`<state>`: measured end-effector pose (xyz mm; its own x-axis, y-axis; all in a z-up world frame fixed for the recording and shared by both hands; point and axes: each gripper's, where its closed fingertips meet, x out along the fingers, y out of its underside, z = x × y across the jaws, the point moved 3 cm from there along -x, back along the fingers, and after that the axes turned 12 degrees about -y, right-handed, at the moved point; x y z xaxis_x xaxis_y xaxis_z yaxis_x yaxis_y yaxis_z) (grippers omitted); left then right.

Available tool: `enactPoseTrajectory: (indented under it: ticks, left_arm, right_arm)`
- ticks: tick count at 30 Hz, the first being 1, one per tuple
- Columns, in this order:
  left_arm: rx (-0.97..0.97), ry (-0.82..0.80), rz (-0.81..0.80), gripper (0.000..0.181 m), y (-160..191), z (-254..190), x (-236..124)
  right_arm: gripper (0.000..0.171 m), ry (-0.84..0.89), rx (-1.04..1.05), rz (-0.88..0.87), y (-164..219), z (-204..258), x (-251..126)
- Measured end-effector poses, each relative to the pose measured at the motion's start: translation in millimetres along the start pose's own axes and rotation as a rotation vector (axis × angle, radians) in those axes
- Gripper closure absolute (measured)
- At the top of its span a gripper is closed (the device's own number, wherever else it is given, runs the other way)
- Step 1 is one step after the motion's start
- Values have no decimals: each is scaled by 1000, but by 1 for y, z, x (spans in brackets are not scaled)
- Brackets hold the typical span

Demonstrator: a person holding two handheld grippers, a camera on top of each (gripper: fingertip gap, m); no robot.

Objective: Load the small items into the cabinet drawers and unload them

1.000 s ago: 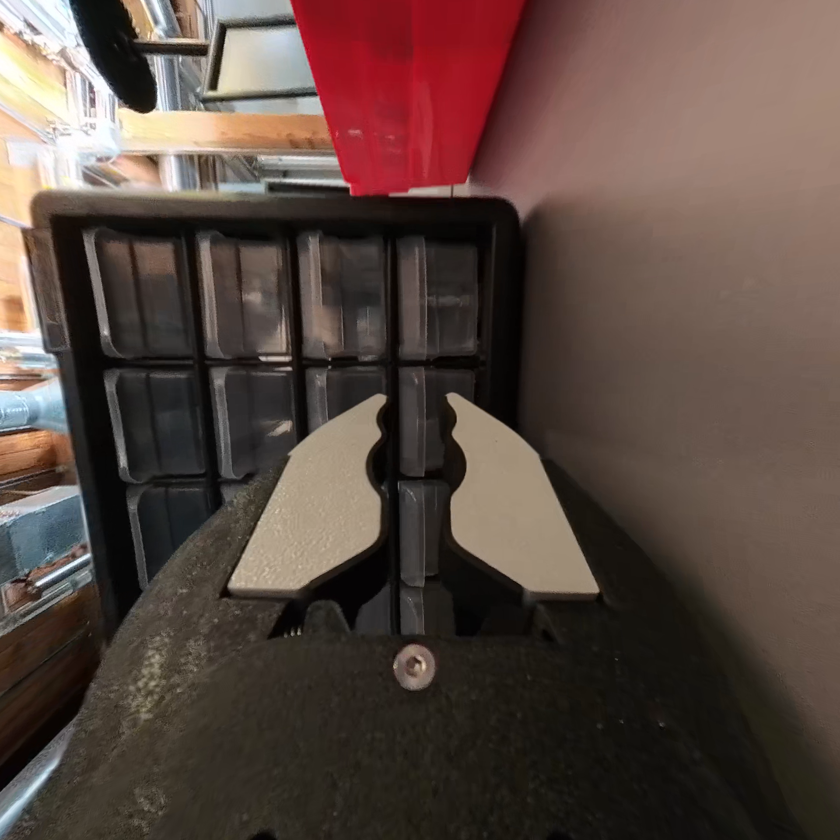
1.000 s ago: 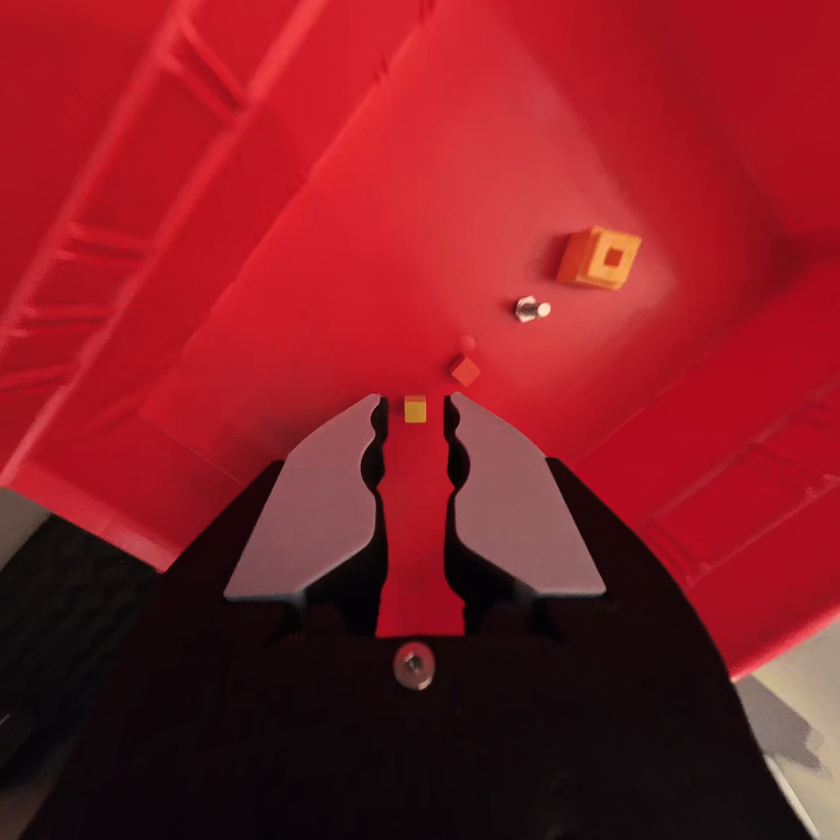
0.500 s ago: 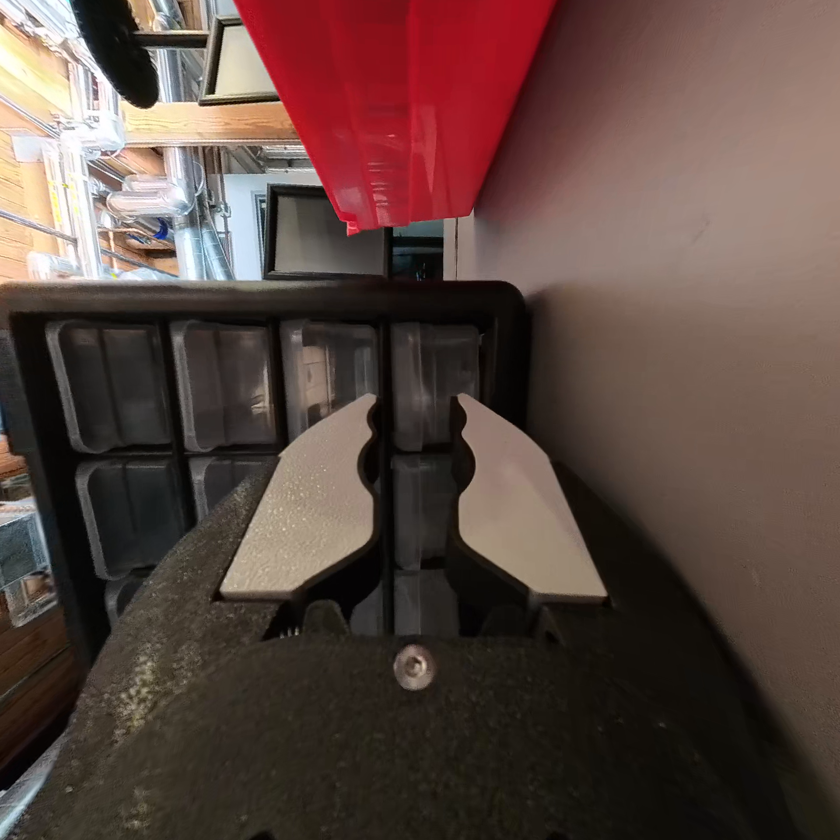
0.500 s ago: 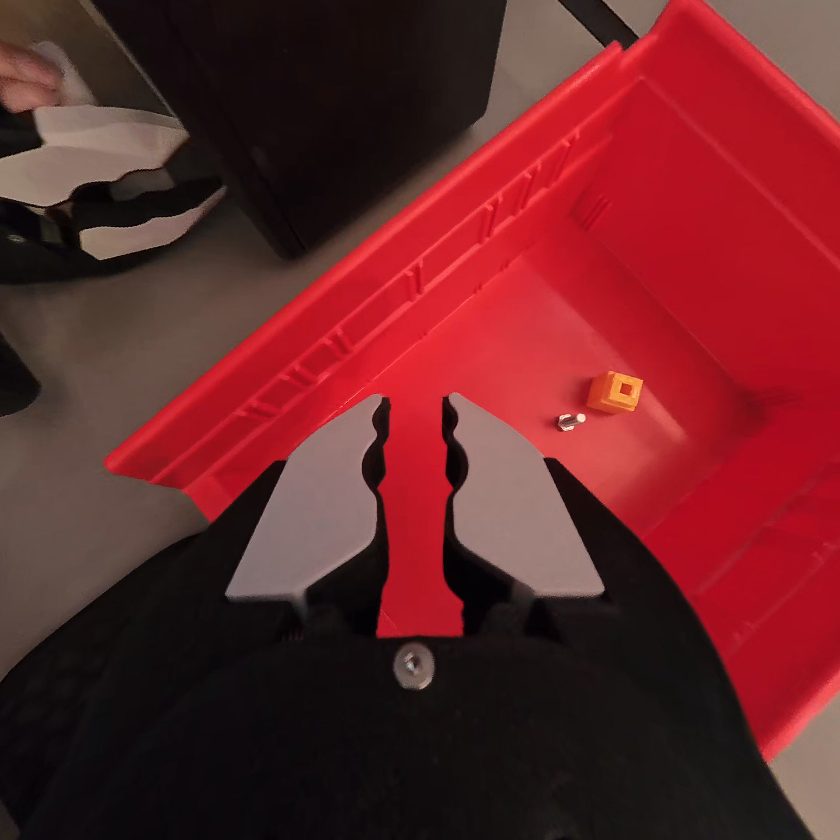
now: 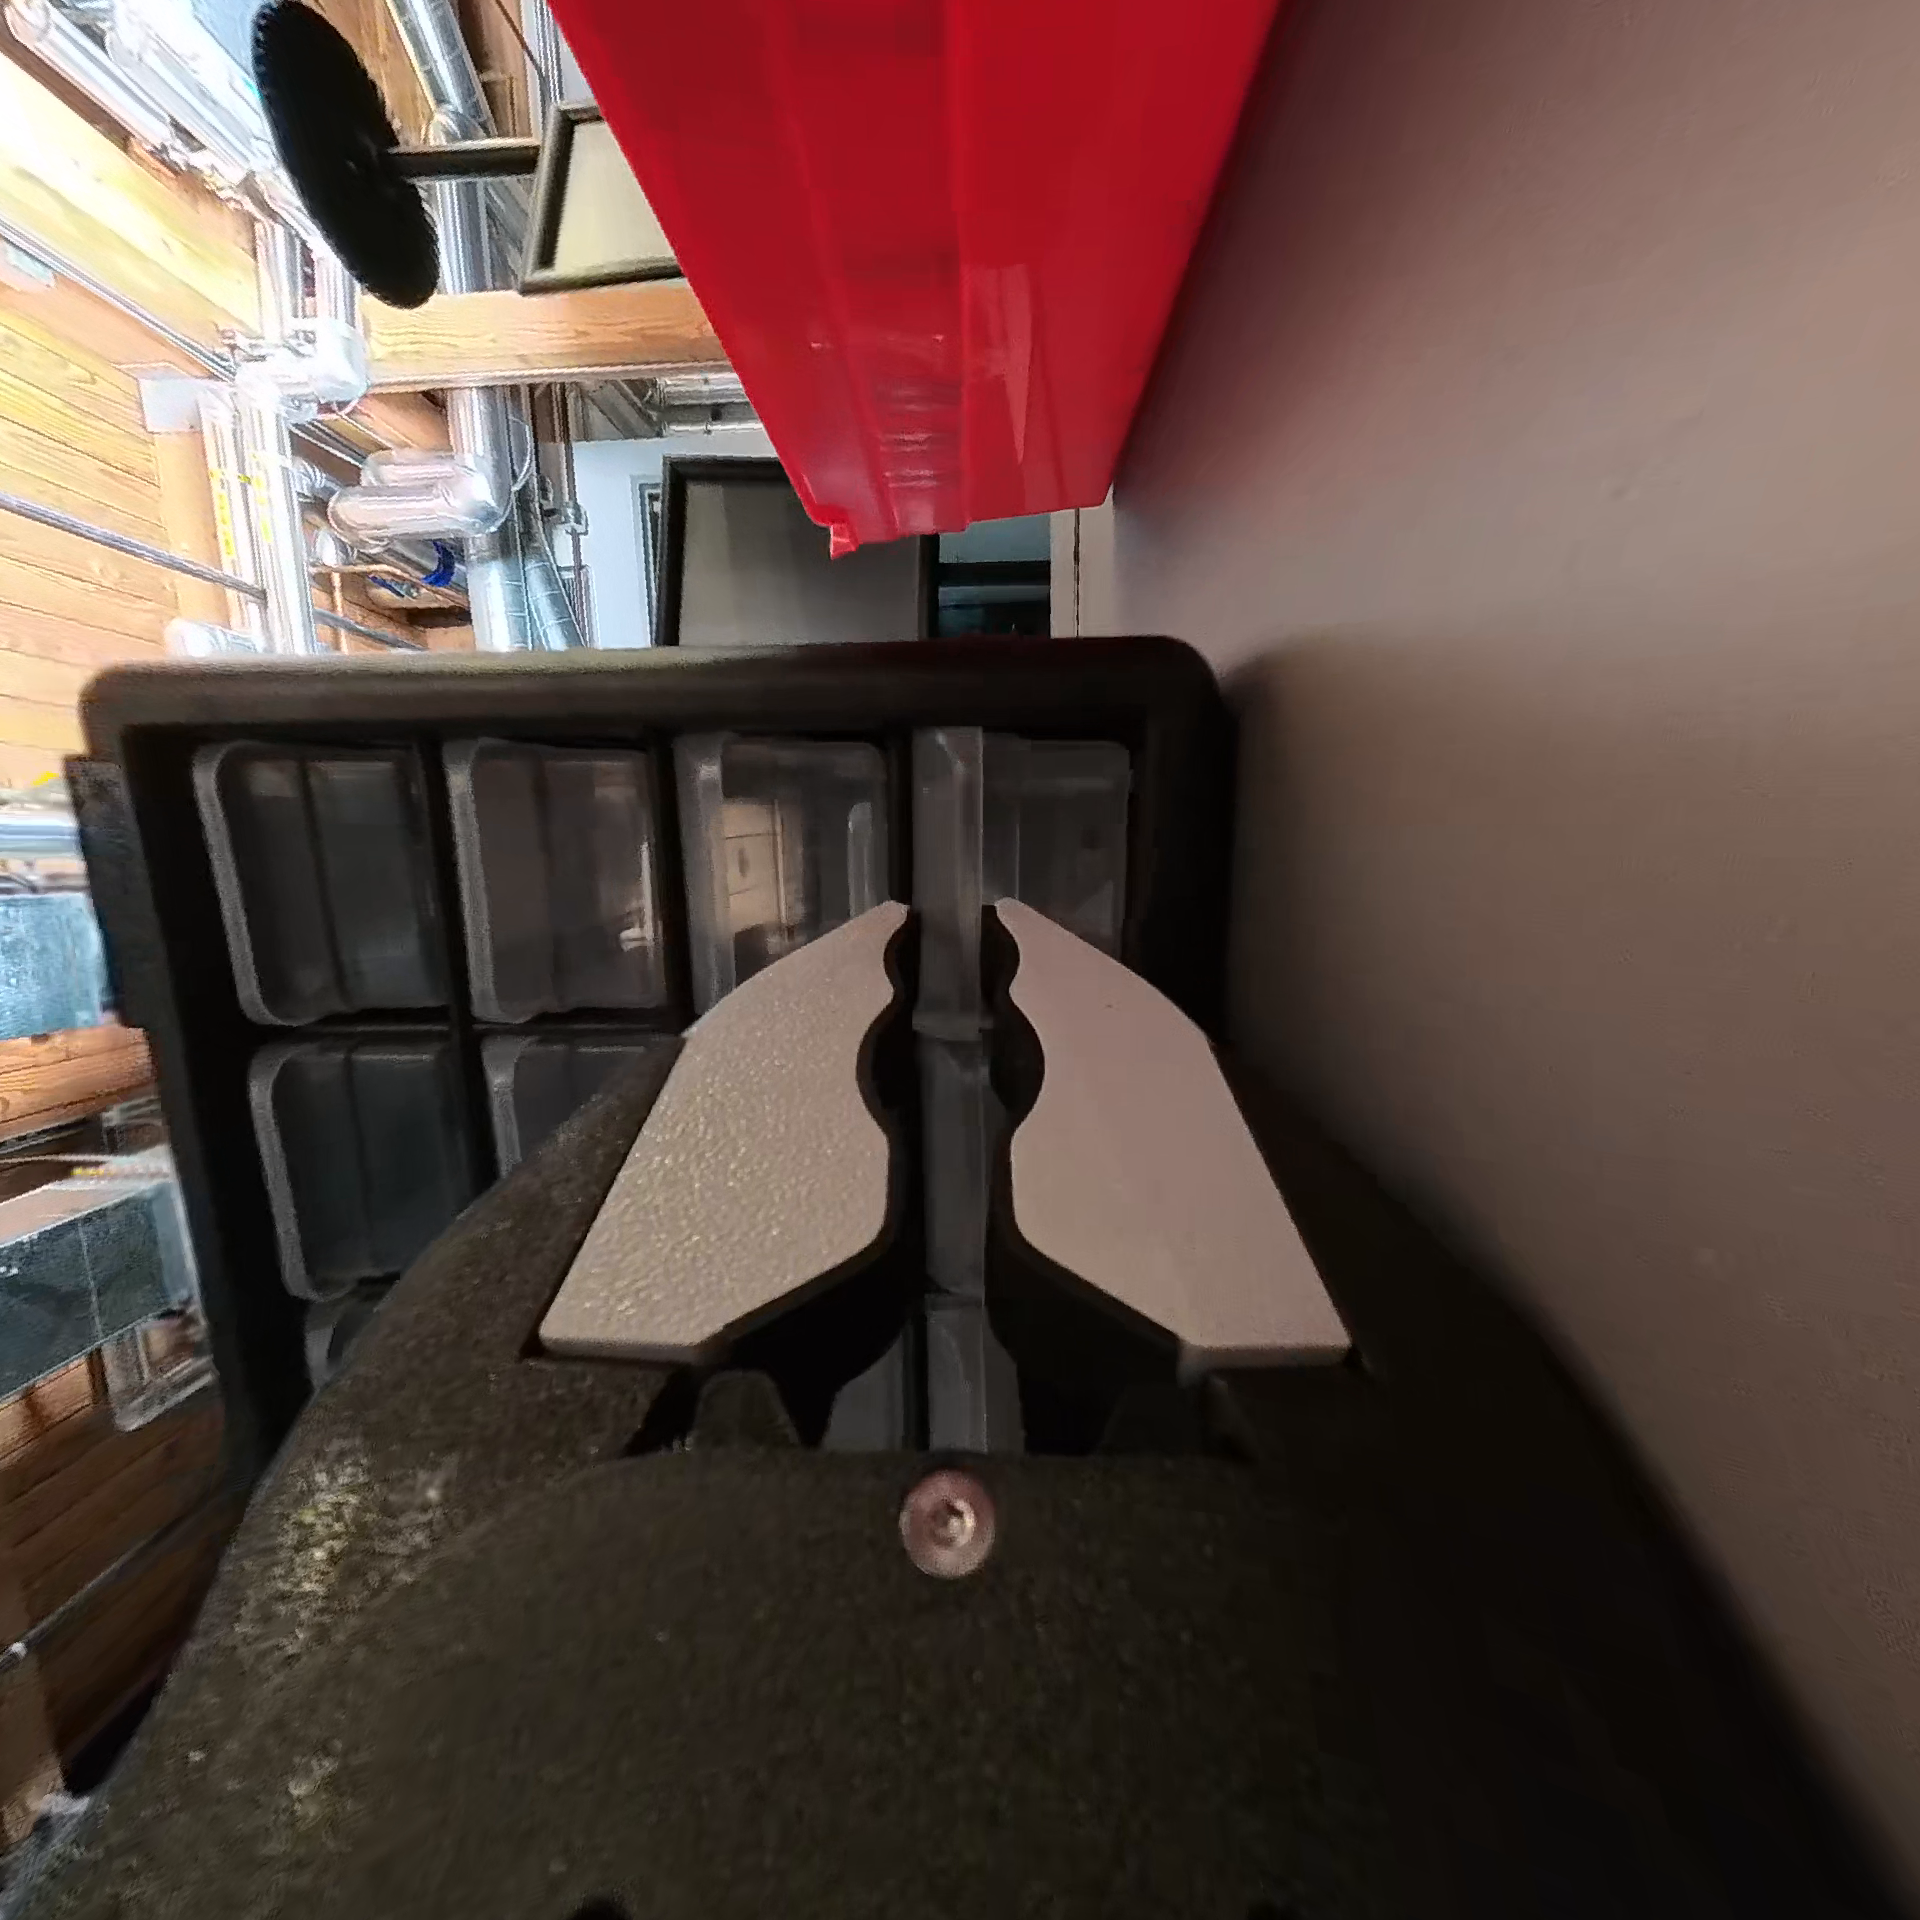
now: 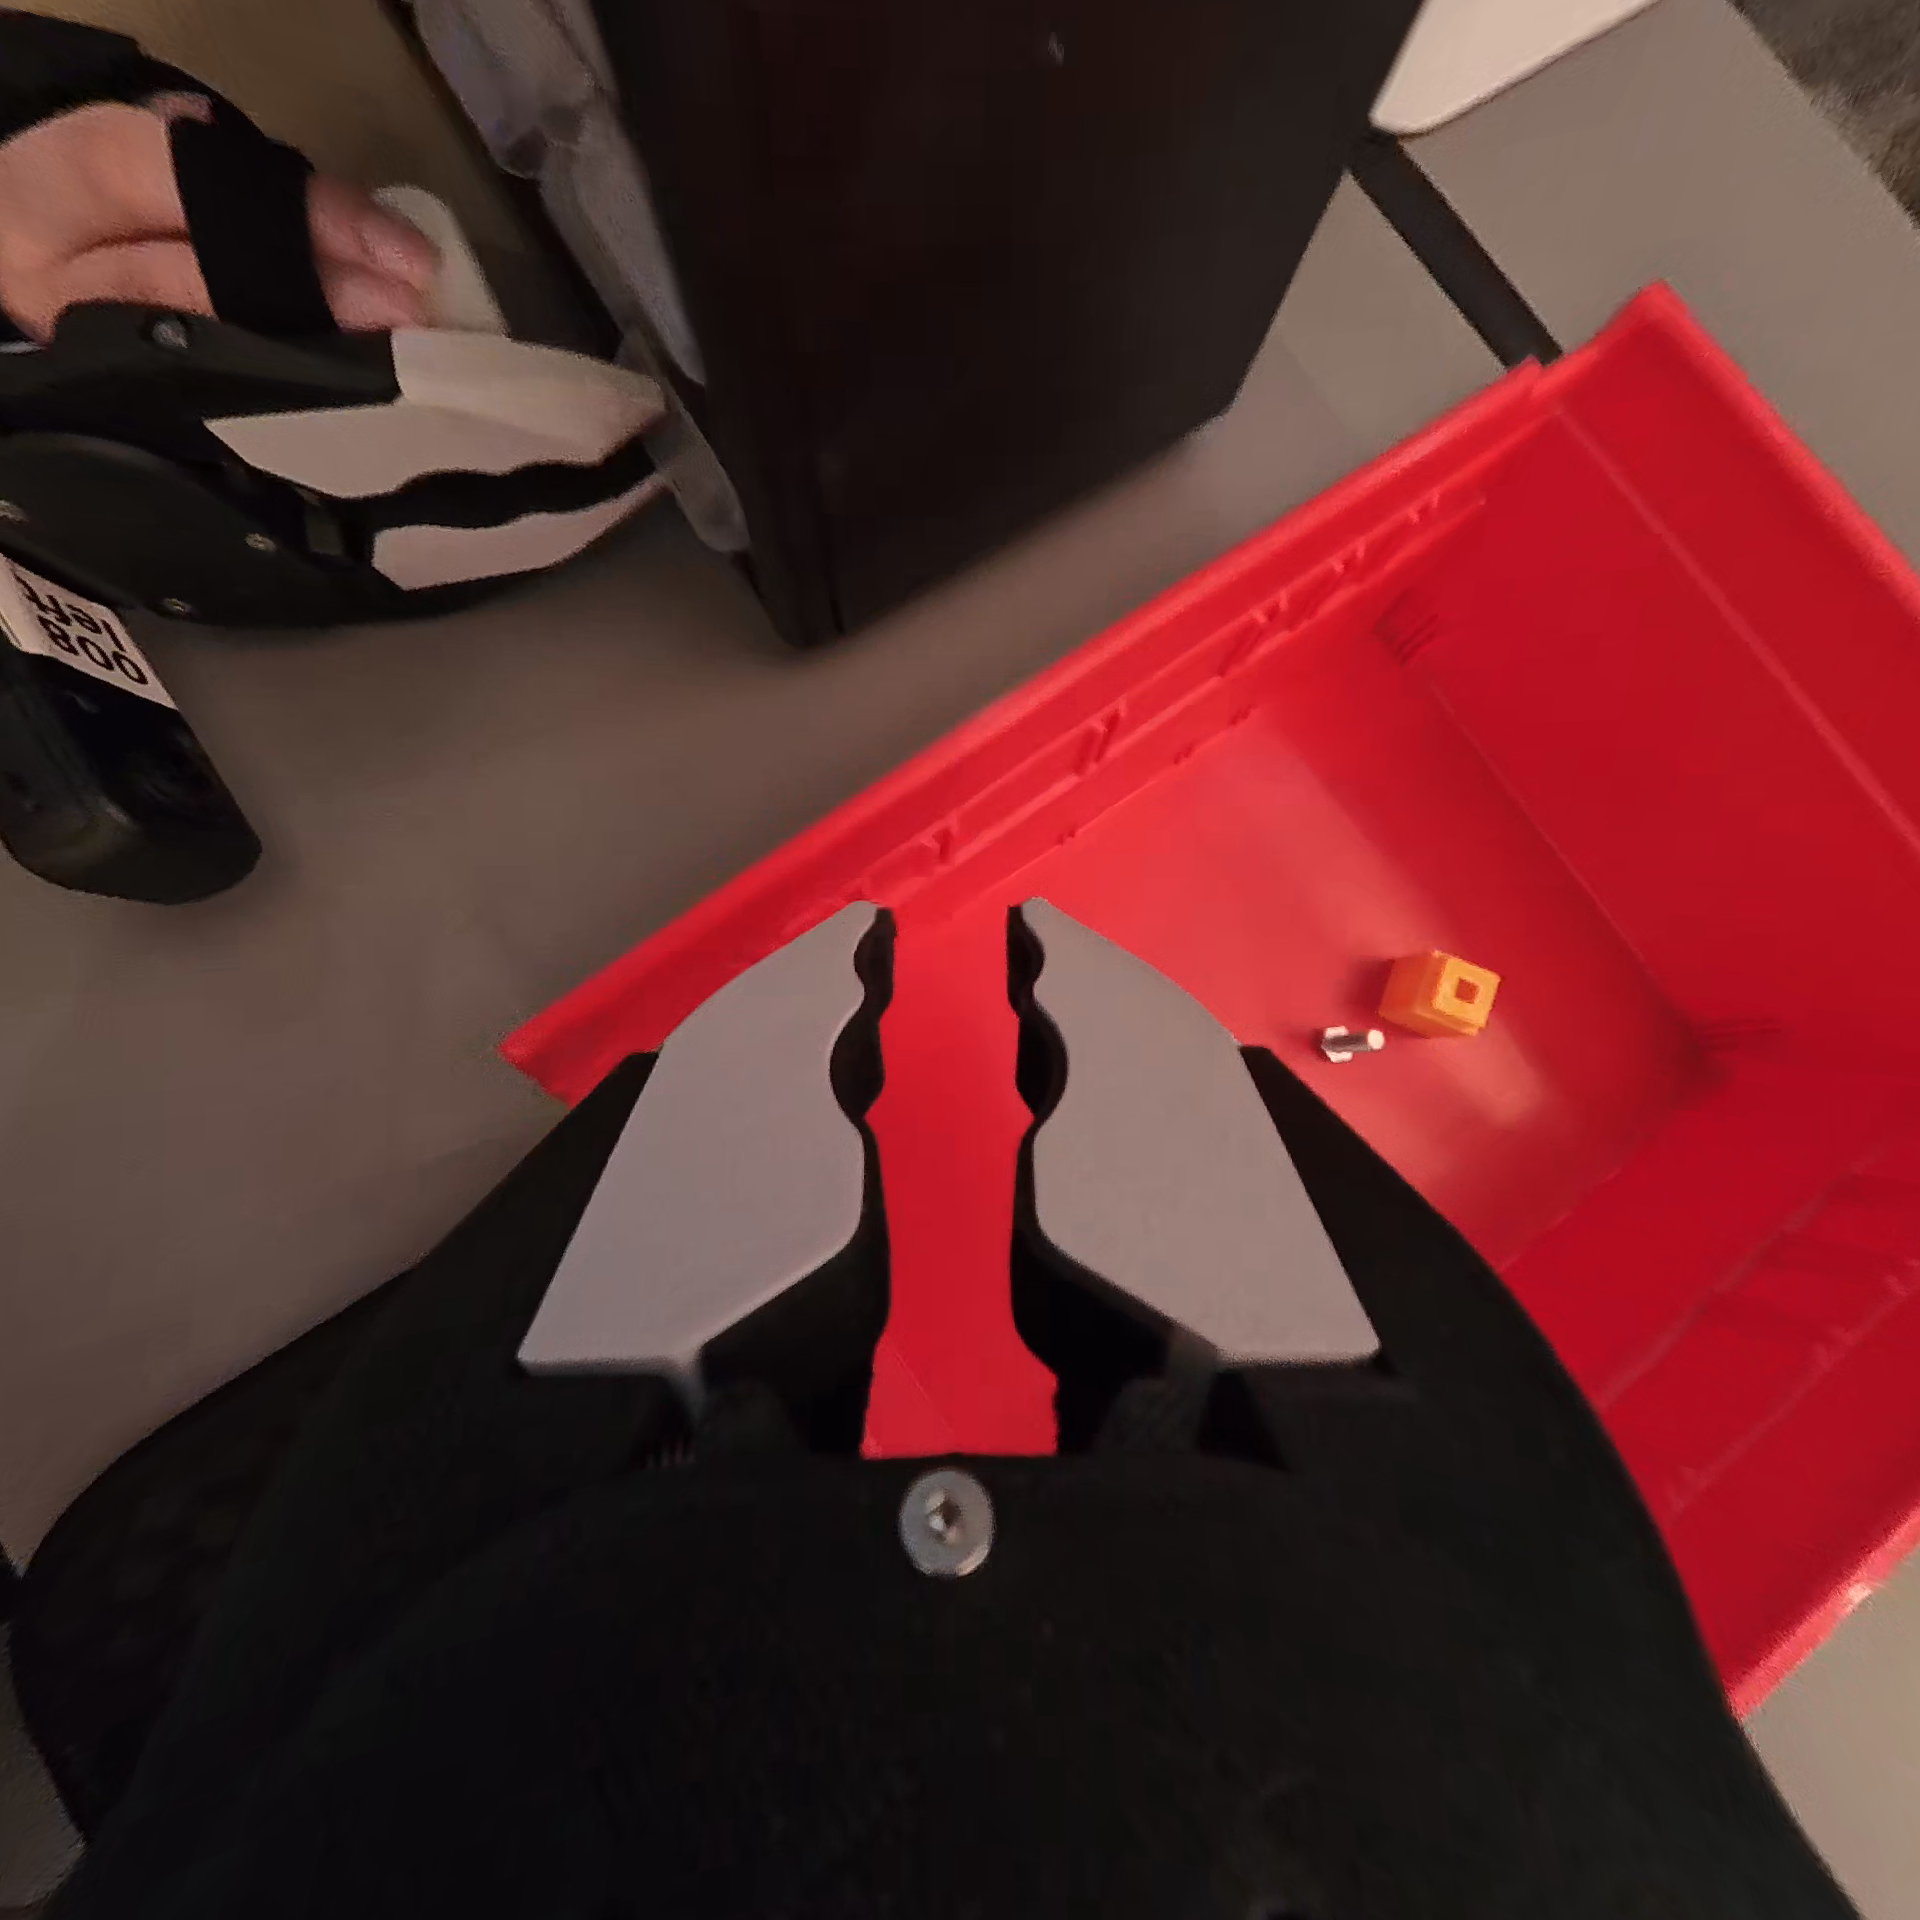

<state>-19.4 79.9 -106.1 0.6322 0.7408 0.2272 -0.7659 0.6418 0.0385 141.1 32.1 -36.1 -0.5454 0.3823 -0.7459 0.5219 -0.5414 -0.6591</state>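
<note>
Two grippers show. The left gripper (image 5: 951, 914) has its fingers clamped on the clear handle of a drawer (image 5: 1023, 831) in the black cabinet (image 5: 644, 681), in the drawer column nearest the counter (image 6: 436, 790). The right gripper (image 6: 943, 909) hangs with fingers apart over the red bin (image 6: 1558, 582), which holds two visible items: one orange cube (image 6: 1439, 992) and one small metal bolt (image 6: 1349, 1042) just beside it.

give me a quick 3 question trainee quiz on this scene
1. True or false: the right hand-held gripper holds the orange cube.
2. What lies beside the cube in the red bin? A) small metal pin B) coin C) key
3. What do the fingers of the left hand-held gripper close on at the black drawer cabinet?

Key: 1 false; its jaws are apart and empty. 2 A, the small metal pin. 3 a clear drawer handle.
</note>
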Motion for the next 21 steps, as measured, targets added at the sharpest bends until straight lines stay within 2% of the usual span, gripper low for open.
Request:
enactPoseTrajectory:
  ticks: [5,10,16,21]
  left_arm:
    - [11,-1,-34,171,-8,6,-27]
    - [-3,4,-54,171,-19,11,-52]
    - [-7,5,-70,170,-27,12,-66]
    - [-15,6,-56,170,-23,13,-68]
  right_arm:
    - [150,-48,-143,0,-30,35,3]
    - [152,-119,-352,102,-53,71,35]
    - [152,-149,-411,311,-67,77,80]
    - [152,-202,-526,493,-62,78,106]
